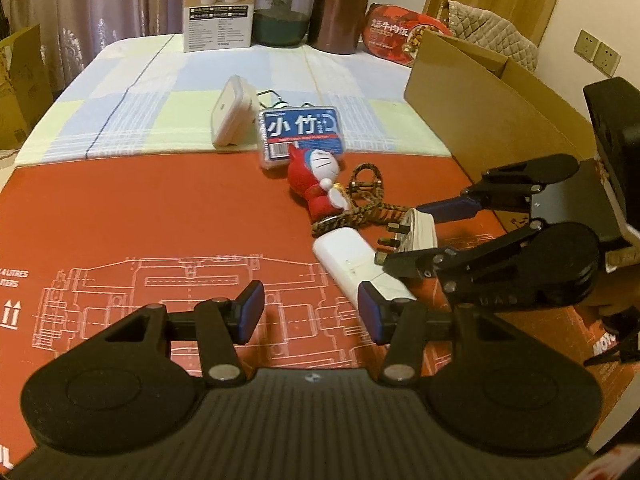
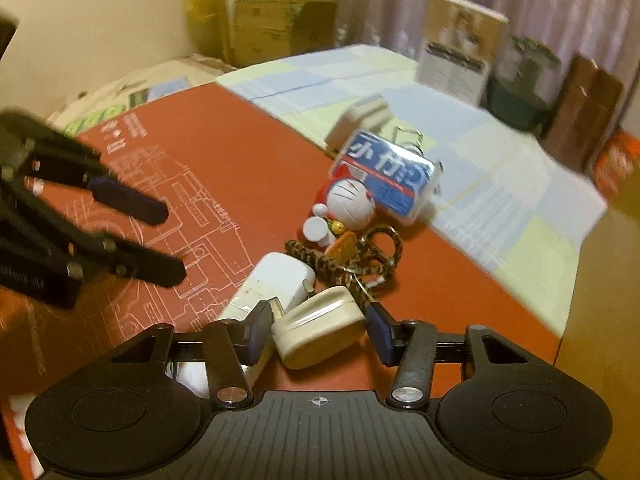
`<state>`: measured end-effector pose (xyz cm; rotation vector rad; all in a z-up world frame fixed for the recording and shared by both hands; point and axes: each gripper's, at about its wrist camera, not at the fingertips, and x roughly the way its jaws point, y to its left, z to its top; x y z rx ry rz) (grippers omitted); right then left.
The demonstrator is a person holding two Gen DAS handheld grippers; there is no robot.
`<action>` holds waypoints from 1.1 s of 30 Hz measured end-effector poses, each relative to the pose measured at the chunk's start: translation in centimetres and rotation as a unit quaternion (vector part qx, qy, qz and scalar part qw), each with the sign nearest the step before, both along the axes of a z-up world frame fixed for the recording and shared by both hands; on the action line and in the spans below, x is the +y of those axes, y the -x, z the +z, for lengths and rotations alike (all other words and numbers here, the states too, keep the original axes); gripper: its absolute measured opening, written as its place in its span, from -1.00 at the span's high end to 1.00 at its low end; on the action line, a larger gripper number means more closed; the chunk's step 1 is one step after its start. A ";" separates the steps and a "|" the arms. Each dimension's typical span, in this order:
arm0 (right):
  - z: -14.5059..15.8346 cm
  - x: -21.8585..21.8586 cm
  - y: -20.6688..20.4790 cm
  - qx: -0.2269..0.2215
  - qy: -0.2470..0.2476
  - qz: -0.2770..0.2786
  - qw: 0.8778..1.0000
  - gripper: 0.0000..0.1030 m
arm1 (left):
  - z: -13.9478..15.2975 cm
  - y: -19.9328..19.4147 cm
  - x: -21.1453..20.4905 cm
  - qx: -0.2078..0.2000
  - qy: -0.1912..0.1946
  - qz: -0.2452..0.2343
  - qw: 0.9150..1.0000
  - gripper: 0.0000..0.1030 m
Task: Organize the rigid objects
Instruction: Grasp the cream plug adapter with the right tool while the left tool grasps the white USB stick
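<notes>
Between my right claw [image 2: 320, 330] pads sits a cream three-pin plug [image 2: 320, 326], body flanked on both sides; whether the pads press it yet I cannot tell, though I judge the grasp nearly set. It lies against a white power strip [image 2: 276, 276], likely the reason I come at it from the free end.

Item, left claw [image 1: 310, 312]: partly open, empty, hanging over bare red board beside the strip, kept clear so the right has room.

Item, clutter row behind the plug: braided lanyard [image 2: 360, 260], red cat figure [image 2: 344, 208], blue-labelled clear case [image 2: 394, 178], white square box [image 1: 232, 114]. All touch or nearly touch, so lifting one may drag the cord.

Item, open cardboard box [image 1: 480, 92] at the right edge, my guess for the destination.

Item, surface [image 1: 160, 208]: red printed board over a pastel checked cloth. Far end: carton, jars, a red tin; curtains beyond.
</notes>
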<state>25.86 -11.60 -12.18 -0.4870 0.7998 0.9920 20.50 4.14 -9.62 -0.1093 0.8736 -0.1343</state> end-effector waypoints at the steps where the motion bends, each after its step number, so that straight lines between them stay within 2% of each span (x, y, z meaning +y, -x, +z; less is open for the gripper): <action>1: 0.2 -0.3 -0.2 0.011 -0.002 -0.022 1.000 0.05 | 0.0 -0.1 -0.2 -0.001 0.002 -0.002 1.000 0.11; 4: 0.7 -1.5 -0.6 0.046 -0.008 -0.094 0.994 0.05 | -0.3 -0.2 -1.1 -0.005 0.007 -0.016 1.000 0.11; 6: 0.8 -2.7 -0.9 0.065 -0.010 -0.152 0.986 0.05 | -0.8 -0.2 -2.0 -0.006 0.007 -0.029 1.000 0.11; 10: 1.1 -4.7 -1.1 0.073 -0.017 -0.202 0.976 0.05 | -2.3 -0.6 -3.6 0.005 0.009 -0.042 0.999 0.11; 14: 1.1 -5.9 -1.4 0.079 -0.031 -0.209 0.974 0.05 | -3.0 -1.3 -4.7 0.004 0.028 -0.037 0.999 0.07; 16: 1.0 -6.0 -1.4 0.080 -0.035 -0.205 0.975 0.05 | -3.1 -1.7 -5.1 -0.005 0.025 -0.036 0.999 0.07; 20: 1.0 -6.2 -1.1 0.074 -0.038 -0.194 0.977 0.05 | -3.5 -2.1 -6.0 -0.009 -0.007 -0.043 0.999 0.10; 23: 0.9 -6.3 -0.8 0.073 -0.039 -0.191 0.978 0.05 | -3.6 -1.6 -6.1 -0.009 -0.038 -0.057 0.998 0.29; 29: 0.7 -6.2 0.0 0.058 -0.031 -0.180 0.982 0.05 | -3.6 -0.4 -5.0 -0.007 -0.064 -0.068 0.996 0.31; 33: 0.1 -5.7 0.7 0.046 -0.010 -0.157 0.987 0.04 | -3.6 -0.4 -4.6 -0.009 -0.059 -0.068 0.996 0.31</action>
